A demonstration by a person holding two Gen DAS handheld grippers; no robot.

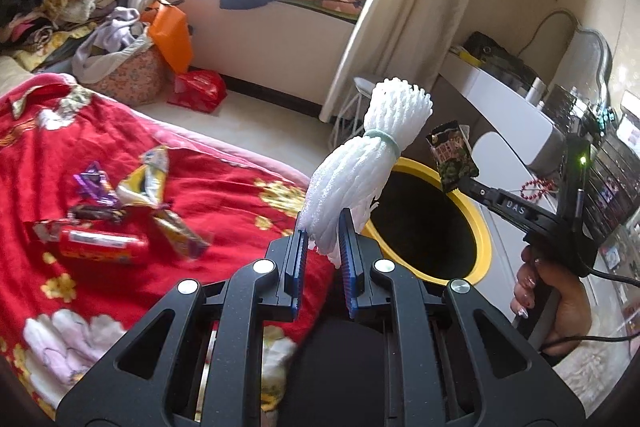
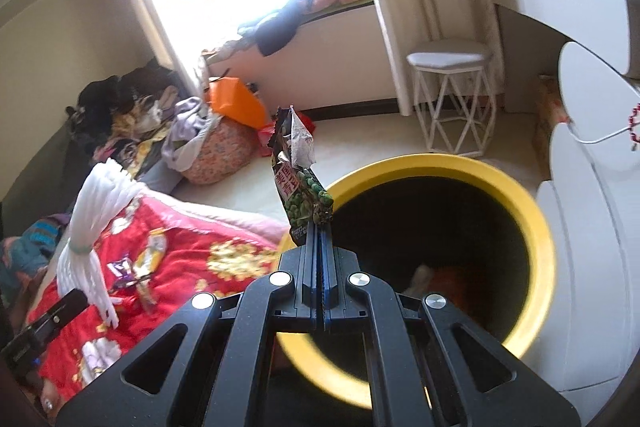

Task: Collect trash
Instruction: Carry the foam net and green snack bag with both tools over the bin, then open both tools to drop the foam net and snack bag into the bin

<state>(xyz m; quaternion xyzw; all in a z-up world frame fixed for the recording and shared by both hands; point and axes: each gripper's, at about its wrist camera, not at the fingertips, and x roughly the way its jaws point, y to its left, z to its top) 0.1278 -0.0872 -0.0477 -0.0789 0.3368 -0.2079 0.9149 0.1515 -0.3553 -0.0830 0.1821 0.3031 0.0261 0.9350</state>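
Observation:
My left gripper [image 1: 323, 227] is shut on a white foam net bundle [image 1: 372, 155] tied with a pale green band, held up beside the bin. The bundle [image 2: 100, 211] also shows at the left of the right wrist view. My right gripper [image 2: 320, 227] is shut on a dark green pea snack packet [image 2: 302, 183], just over the near rim of the yellow-rimmed bin [image 2: 536, 227]. From the left wrist view that packet [image 1: 452, 155] hangs over the bin [image 1: 478, 227]. Several wrappers [image 1: 120, 219] lie on the red blanket [image 1: 224, 163].
A person's hand [image 1: 548, 303] grips the right gripper's handle. A white wire stool [image 2: 452, 99] stands past the bin, white furniture [image 2: 592, 187] on its right. An orange bag [image 1: 170, 35] and a full laundry basket [image 1: 128, 71] sit by the window bench. Something orange lies inside the bin.

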